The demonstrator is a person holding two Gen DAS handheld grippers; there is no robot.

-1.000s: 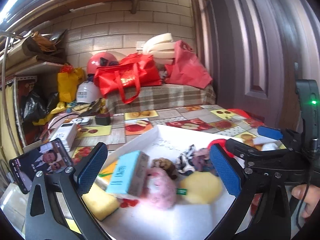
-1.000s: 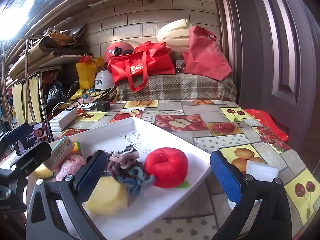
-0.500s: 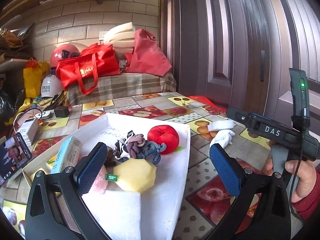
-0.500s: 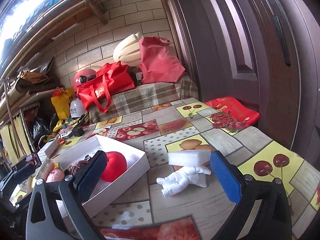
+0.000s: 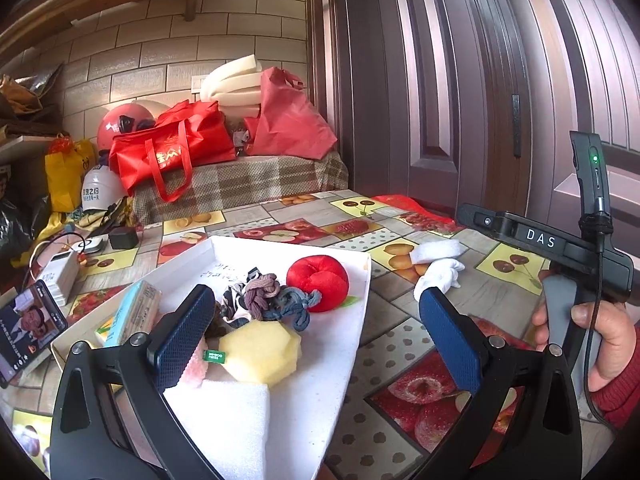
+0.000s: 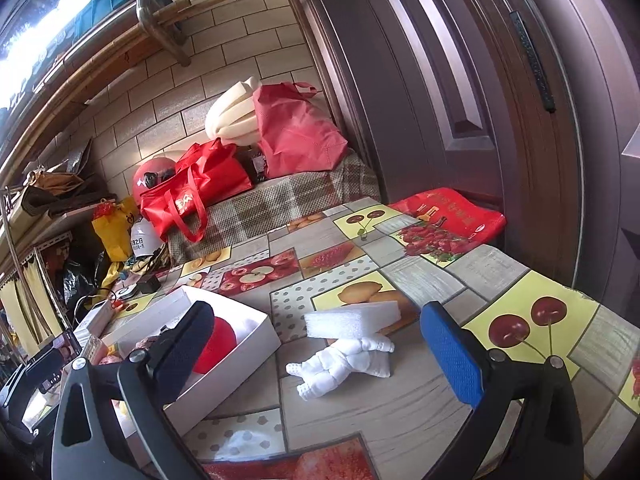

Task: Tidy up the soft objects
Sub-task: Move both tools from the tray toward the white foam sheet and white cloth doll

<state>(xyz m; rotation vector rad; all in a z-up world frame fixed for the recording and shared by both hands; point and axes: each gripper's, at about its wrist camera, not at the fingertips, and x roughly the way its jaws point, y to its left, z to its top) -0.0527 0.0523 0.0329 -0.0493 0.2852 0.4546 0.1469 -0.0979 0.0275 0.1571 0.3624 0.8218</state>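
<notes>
Fruit-patterned desk [image 6: 436, 280]: white soft doll [image 6: 344, 362] lying beside white foam block [image 6: 354, 319], right of the white box [image 5: 340, 344] holding red plush [image 5: 318, 282] and yellow sponge [image 5: 260, 354]. Left gripper [image 5: 316, 336] and right gripper [image 6: 318, 348] spread wide, empty.

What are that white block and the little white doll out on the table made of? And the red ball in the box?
Block: looks like white packing foam, with a grainy, matte face and cut edges.
Doll: seems soft, probably squishy foam or rubber, with puffy rounded limbs and a dull finish; I can't tell which.
Red ball: plush fabric, apparently stuffed, with a fuzzy surface and pinched seams.
</notes>
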